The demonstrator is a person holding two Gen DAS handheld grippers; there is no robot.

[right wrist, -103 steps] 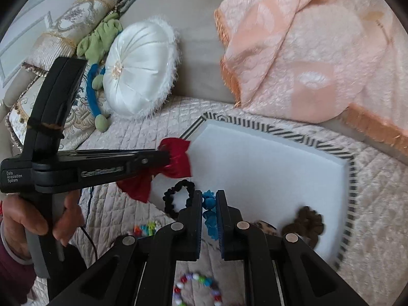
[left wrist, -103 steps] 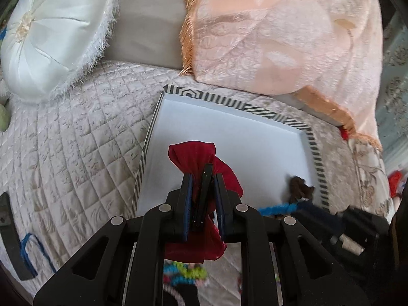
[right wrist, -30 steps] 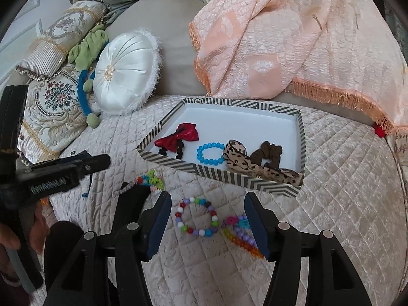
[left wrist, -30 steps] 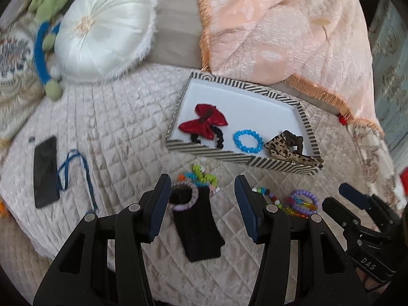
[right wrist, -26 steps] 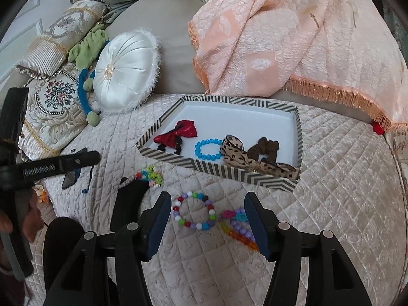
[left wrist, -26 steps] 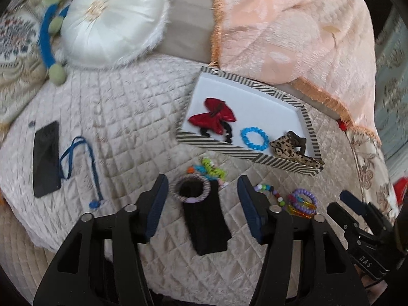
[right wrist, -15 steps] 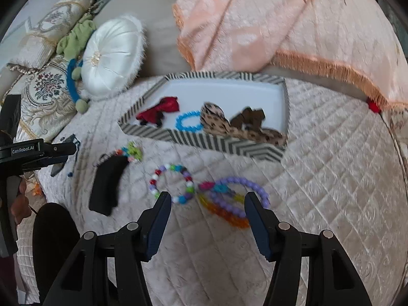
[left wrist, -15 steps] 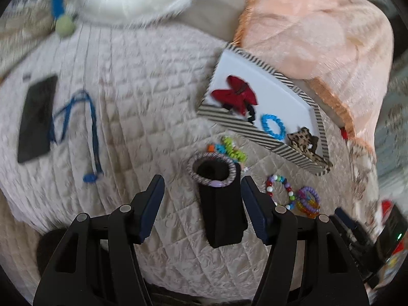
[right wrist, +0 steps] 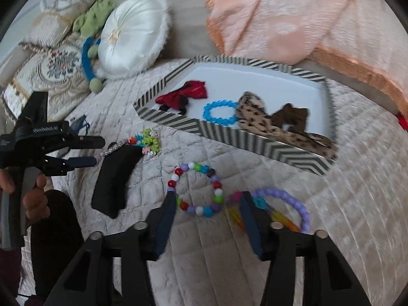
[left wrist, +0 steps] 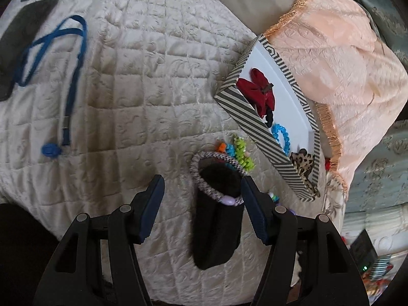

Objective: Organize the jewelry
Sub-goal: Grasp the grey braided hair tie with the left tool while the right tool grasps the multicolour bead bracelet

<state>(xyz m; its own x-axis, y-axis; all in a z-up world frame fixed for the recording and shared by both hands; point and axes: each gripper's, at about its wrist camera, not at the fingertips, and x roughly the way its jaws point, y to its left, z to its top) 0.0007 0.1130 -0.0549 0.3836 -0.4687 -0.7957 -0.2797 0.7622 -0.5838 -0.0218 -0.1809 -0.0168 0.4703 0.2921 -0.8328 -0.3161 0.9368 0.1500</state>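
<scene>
- Left tool (left wrist: 201, 191) wide, empty, over the grey braided bracelet (left wrist: 214, 173); right tool (right wrist: 207, 206) wide around the multicolour bead bracelet (right wrist: 197, 191).
- Next, likely: close, carry to striped tray (right wrist: 229, 137) at twelve o'clock.

One tray (right wrist: 255, 142) holding four pieces: red bow (right wrist: 188, 93), blue bracelet (right wrist: 219, 112), leopard scrunchie (right wrist: 257, 119), brown scrunchie (right wrist: 293, 116). On the quilt (right wrist: 357, 191): five bracelets, one black stand (right wrist: 114, 178). Two grippers.
</scene>
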